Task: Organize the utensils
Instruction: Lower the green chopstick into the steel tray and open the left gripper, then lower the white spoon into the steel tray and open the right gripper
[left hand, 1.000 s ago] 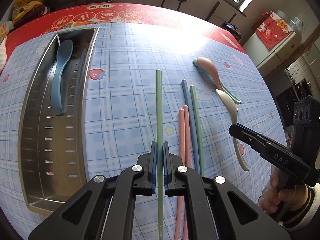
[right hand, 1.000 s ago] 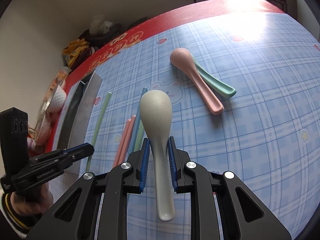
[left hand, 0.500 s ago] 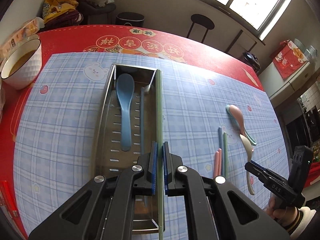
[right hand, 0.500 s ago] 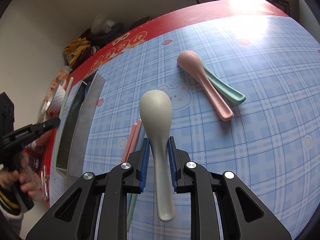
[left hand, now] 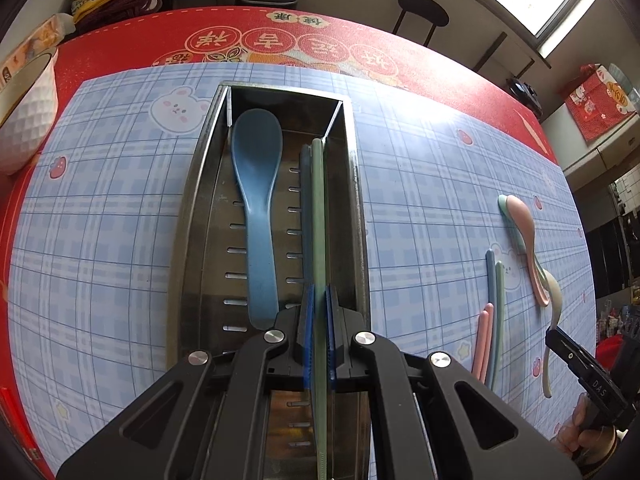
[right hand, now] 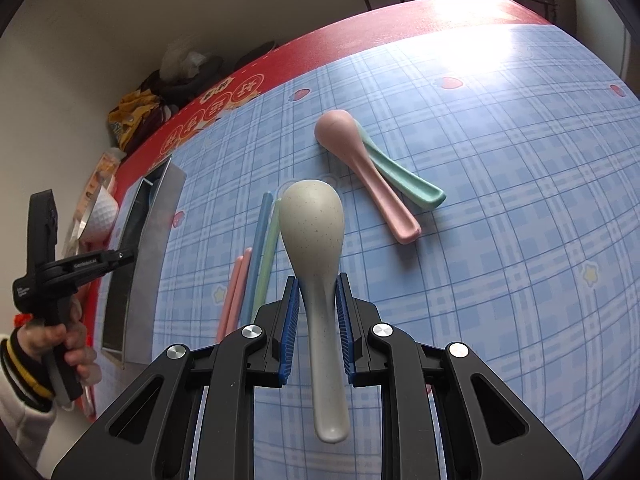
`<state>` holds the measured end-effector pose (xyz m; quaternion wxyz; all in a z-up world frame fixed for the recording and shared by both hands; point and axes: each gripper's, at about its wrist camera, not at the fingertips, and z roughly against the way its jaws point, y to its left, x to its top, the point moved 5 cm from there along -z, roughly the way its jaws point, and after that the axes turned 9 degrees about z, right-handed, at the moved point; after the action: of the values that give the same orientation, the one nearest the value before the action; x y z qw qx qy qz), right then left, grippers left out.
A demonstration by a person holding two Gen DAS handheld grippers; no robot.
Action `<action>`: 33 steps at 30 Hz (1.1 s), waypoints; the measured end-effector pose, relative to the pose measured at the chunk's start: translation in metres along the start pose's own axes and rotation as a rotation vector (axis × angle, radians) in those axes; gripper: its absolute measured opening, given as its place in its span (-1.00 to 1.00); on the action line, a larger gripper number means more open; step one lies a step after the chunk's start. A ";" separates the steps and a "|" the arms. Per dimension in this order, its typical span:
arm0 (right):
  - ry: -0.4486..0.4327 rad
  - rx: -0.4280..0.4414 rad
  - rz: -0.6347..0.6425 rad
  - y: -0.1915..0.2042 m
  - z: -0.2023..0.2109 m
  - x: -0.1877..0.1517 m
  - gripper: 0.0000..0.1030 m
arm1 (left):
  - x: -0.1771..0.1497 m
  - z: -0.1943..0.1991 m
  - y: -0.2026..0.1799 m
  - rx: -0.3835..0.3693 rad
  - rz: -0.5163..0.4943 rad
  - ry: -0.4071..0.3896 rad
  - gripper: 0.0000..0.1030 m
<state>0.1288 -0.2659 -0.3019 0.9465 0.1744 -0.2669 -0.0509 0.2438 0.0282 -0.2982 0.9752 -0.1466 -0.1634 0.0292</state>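
My left gripper (left hand: 317, 300) is shut on a green chopstick (left hand: 318, 216) and holds it lengthwise over the right side of the steel utensil tray (left hand: 188, 208). A blue spoon (left hand: 256, 200) and a blue chopstick (left hand: 305, 200) lie in the tray. My right gripper (right hand: 318, 292) is shut on a beige speckled spoon (right hand: 314, 232), held above the table. Below it lie two pink chopsticks (right hand: 234, 292), a blue chopstick (right hand: 256, 248) and a green chopstick (right hand: 267, 256). A pink spoon (right hand: 360, 168) lies across a teal spoon (right hand: 404, 180).
A blue checked mat (left hand: 100, 220) covers a red tablecloth (left hand: 120, 44). A white bowl (left hand: 24, 120) stands at the far left edge. The tray also shows in the right wrist view (right hand: 156, 220), left of the loose chopsticks. A stool (left hand: 420, 16) stands beyond the table.
My left gripper has carried the green chopstick from the loose pile leftward to the tray and lowered it over the tray's right side. My right gripper has kept the beige spoon, shifting only slightly.
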 end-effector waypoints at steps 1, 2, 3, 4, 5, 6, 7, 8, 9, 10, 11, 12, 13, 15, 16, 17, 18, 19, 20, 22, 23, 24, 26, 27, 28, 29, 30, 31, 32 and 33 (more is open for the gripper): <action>0.001 0.000 -0.001 -0.001 0.000 0.000 -0.63 | 0.001 -0.002 0.000 0.000 0.001 0.005 -0.89; 0.002 -0.001 -0.001 -0.001 -0.001 0.000 -0.64 | 0.001 -0.004 0.001 0.002 -0.003 0.009 -0.89; 0.003 0.000 -0.001 -0.001 -0.001 0.000 -0.64 | 0.001 -0.006 0.000 0.005 -0.010 0.012 -0.89; 0.004 0.001 0.000 0.000 -0.001 -0.001 -0.63 | 0.000 -0.007 0.000 0.011 -0.017 0.015 -0.89; 0.005 0.002 0.002 0.000 -0.001 -0.001 -0.63 | 0.001 -0.008 0.000 0.013 -0.022 0.018 -0.89; 0.007 0.003 0.004 0.000 -0.001 -0.001 -0.63 | 0.000 -0.010 -0.001 0.012 -0.025 0.021 -0.89; 0.008 0.003 0.005 0.001 -0.001 -0.001 -0.63 | 0.000 -0.010 -0.002 0.012 -0.026 0.023 -0.89; 0.009 0.005 0.007 0.002 -0.002 -0.001 -0.63 | 0.000 -0.010 -0.002 0.010 -0.028 0.025 -0.88; 0.009 0.005 0.008 0.003 -0.002 -0.002 -0.63 | 0.000 -0.009 -0.002 0.006 -0.027 0.024 -0.88; 0.009 0.006 0.010 0.004 -0.001 -0.002 -0.63 | 0.000 -0.008 -0.003 0.002 -0.025 0.020 -0.87; 0.009 0.007 0.012 0.005 -0.001 -0.002 -0.63 | 0.000 -0.006 -0.003 -0.001 -0.026 0.017 -0.85; 0.008 0.008 0.012 0.006 -0.001 -0.001 -0.63 | 0.000 -0.003 -0.004 -0.004 -0.027 0.012 -0.84; 0.008 0.009 0.012 0.007 -0.001 -0.001 -0.63 | 0.000 0.000 -0.003 -0.004 -0.029 0.005 -0.79; 0.007 0.013 0.014 0.010 -0.001 0.001 -0.63 | 0.000 0.008 -0.003 0.001 -0.034 -0.012 -0.73; 0.006 0.016 0.016 0.011 -0.001 0.002 -0.63 | -0.001 0.011 -0.003 0.001 -0.036 -0.019 -0.67; 0.007 0.020 0.018 0.014 -0.002 0.003 -0.63 | -0.002 0.015 -0.003 0.001 -0.039 -0.027 -0.59; 0.007 0.024 0.019 0.017 -0.002 0.004 -0.63 | -0.004 0.020 -0.003 0.002 -0.045 -0.038 -0.53; 0.008 0.028 0.021 0.020 -0.003 0.004 -0.63 | -0.006 0.024 -0.003 0.005 -0.052 -0.049 -0.40; 0.009 0.032 0.025 0.024 -0.004 0.006 -0.63 | -0.008 0.029 -0.003 0.007 -0.060 -0.059 -0.26; 0.011 0.043 0.033 0.032 -0.006 0.008 -0.63 | -0.013 0.037 -0.002 0.015 -0.074 -0.076 -0.05; 0.013 0.049 0.035 0.037 -0.006 0.009 -0.63 | -0.016 0.040 -0.001 0.018 -0.081 -0.082 0.05; 0.015 0.056 0.038 0.041 -0.008 0.009 -0.63 | -0.019 0.044 0.001 0.026 -0.087 -0.088 0.10; 0.020 0.069 0.045 0.051 -0.010 0.011 -0.63 | -0.025 0.050 0.006 0.042 -0.092 -0.100 0.31; 0.024 0.075 0.047 0.057 -0.012 0.012 -0.63 | -0.027 0.053 0.008 0.048 -0.091 -0.105 0.37; 0.027 0.081 0.050 0.063 -0.015 0.013 -0.63 | -0.029 0.056 0.012 0.056 -0.087 -0.111 0.49; 0.031 0.088 0.051 0.068 -0.017 0.014 -0.63 | -0.031 0.058 0.015 0.062 -0.083 -0.113 0.64; 0.036 0.095 0.052 0.074 -0.020 0.016 -0.63 | -0.033 0.060 0.019 0.065 -0.078 -0.113 0.72; 0.040 0.105 0.051 0.081 -0.022 0.018 -0.63 | -0.035 0.063 0.022 0.067 -0.075 -0.118 0.80; 0.042 0.116 0.050 0.087 -0.025 0.020 -0.63 | -0.035 0.066 0.024 0.068 -0.076 -0.126 0.86; 0.044 0.125 0.051 0.095 -0.027 0.022 -0.63 | -0.037 0.069 0.027 0.073 -0.080 -0.134 0.88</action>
<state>0.1625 -0.1732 -0.2790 0.9403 0.2274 -0.2531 -0.0059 0.1865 0.0693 -0.2552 0.9671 -0.1021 -0.2328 0.0061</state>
